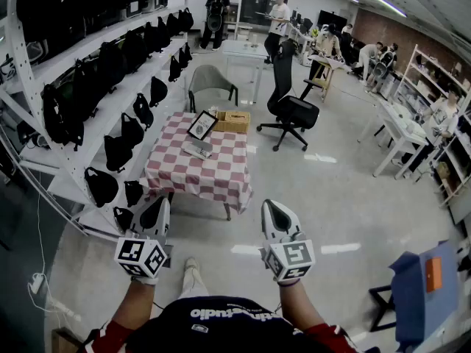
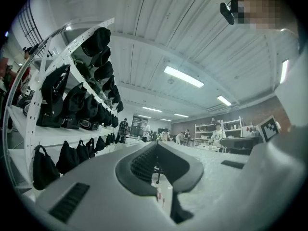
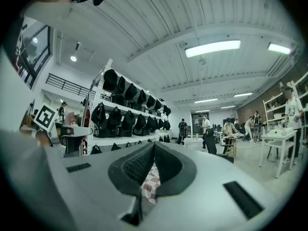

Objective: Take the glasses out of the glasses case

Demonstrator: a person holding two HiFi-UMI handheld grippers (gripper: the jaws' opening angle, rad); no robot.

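Checkered red-and-white cloth covers the tabletop (image 1: 221,186), which stands well ahead across open floor.

- Case (image 1: 197,149): pale grey, near the tabletop's middle, just in front of a frame (image 1: 201,125). Long axis looks roughly crosswise and slightly slanted. Too small to tell whether the lid is up. Glasses not seen.
- Left hand-held gripper (image 1: 156,210): jaws together, nothing held.
- Right hand-held gripper (image 1: 276,210): jaws together, nothing held.

Judgement: the case lies straight ahead, a little left of midway between the two, so the left is marginally nearer. A walk-up comes first.
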